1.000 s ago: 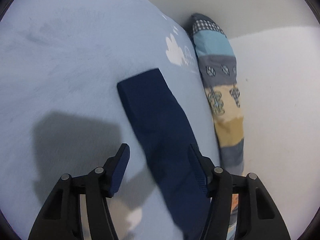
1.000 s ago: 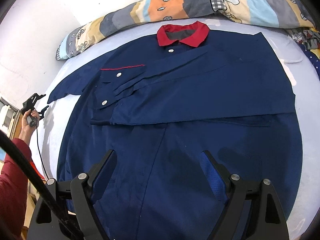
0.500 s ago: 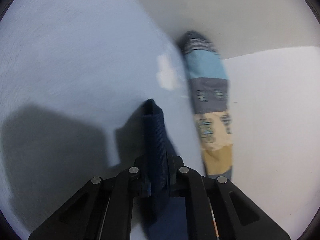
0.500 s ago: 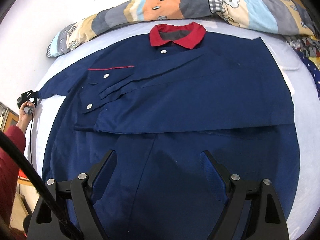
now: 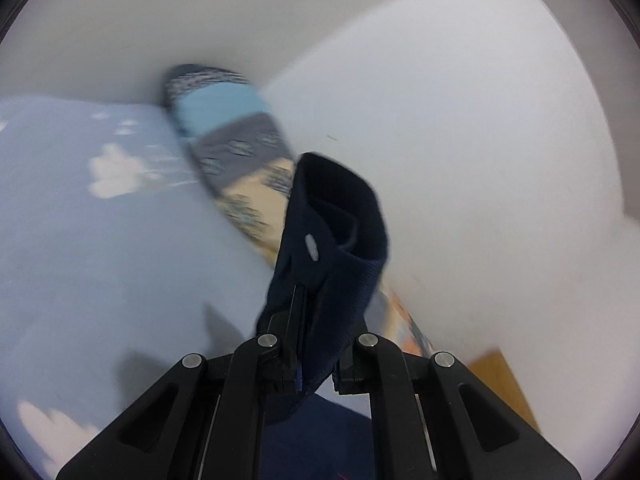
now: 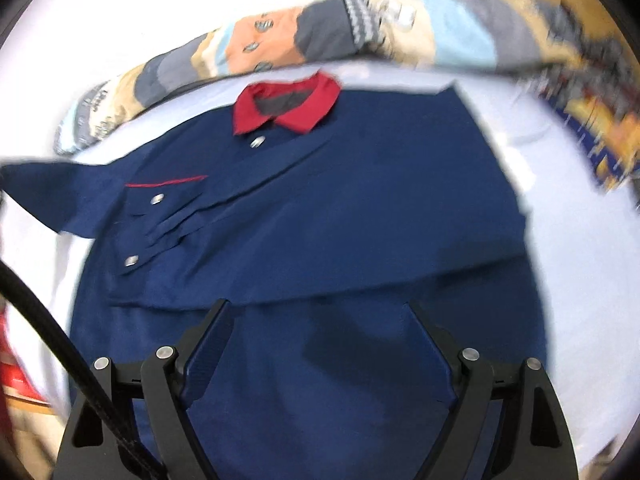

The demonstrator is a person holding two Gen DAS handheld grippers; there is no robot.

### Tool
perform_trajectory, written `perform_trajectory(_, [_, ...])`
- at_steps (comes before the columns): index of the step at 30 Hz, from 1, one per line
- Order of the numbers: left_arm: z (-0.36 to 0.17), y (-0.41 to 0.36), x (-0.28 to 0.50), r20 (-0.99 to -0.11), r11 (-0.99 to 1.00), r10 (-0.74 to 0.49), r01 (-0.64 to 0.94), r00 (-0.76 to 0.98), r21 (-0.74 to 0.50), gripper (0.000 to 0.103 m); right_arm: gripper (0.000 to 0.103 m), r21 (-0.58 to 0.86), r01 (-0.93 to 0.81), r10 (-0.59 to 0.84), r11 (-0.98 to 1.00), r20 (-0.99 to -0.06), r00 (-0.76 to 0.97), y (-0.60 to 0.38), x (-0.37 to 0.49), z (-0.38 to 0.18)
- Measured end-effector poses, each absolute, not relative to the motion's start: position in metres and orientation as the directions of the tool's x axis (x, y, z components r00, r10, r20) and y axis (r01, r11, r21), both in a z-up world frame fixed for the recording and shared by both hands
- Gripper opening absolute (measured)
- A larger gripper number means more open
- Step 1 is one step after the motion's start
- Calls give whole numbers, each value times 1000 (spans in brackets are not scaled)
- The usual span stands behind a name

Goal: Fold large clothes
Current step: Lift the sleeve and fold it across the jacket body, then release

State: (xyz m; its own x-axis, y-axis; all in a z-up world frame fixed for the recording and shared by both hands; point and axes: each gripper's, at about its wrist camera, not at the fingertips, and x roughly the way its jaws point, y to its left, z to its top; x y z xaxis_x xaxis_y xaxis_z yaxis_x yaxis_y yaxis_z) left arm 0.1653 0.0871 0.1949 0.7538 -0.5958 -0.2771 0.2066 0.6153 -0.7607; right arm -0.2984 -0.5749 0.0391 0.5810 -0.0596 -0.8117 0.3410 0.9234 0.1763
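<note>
A large navy shirt (image 6: 320, 220) with a red collar (image 6: 286, 102) lies spread on a pale blue bed. One sleeve is folded across the chest. The other sleeve (image 6: 52, 188) stretches off to the left and is lifted. My left gripper (image 5: 314, 344) is shut on that sleeve's cuff (image 5: 332, 240), which stands up between the fingers above the bed. My right gripper (image 6: 320, 320) is open and empty, hovering over the lower middle of the shirt.
A patchwork quilt roll (image 6: 280, 36) lies along the far edge of the bed against the white wall; it also shows in the left wrist view (image 5: 224, 120). The cloud-print sheet (image 5: 80, 220) lies bare to the left. A black cable (image 6: 60, 340) crosses the lower left.
My left gripper closed on the sleeve cuff, then lifted it off the bed and swung it toward the wall side. My right gripper stayed open and moved closer over the shirt.
</note>
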Motion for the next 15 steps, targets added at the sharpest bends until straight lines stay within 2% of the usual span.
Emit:
perform_trajectory(2, [219,55,148,-258,609,-640,273,724,-745,9,89,154,353,-96,923,-797,597,-581,-303,47])
perform_trajectory(10, [301,-98,72,-254,572,-782,492,569,-657,9,89,246,439,-134,864,-728,672,-626,-347,77])
perform_trajectory(15, [320,-201,0,-275,508,-856,609,438,-609,9,89,300,474,-156,828,-688,709,-648,-376,91])
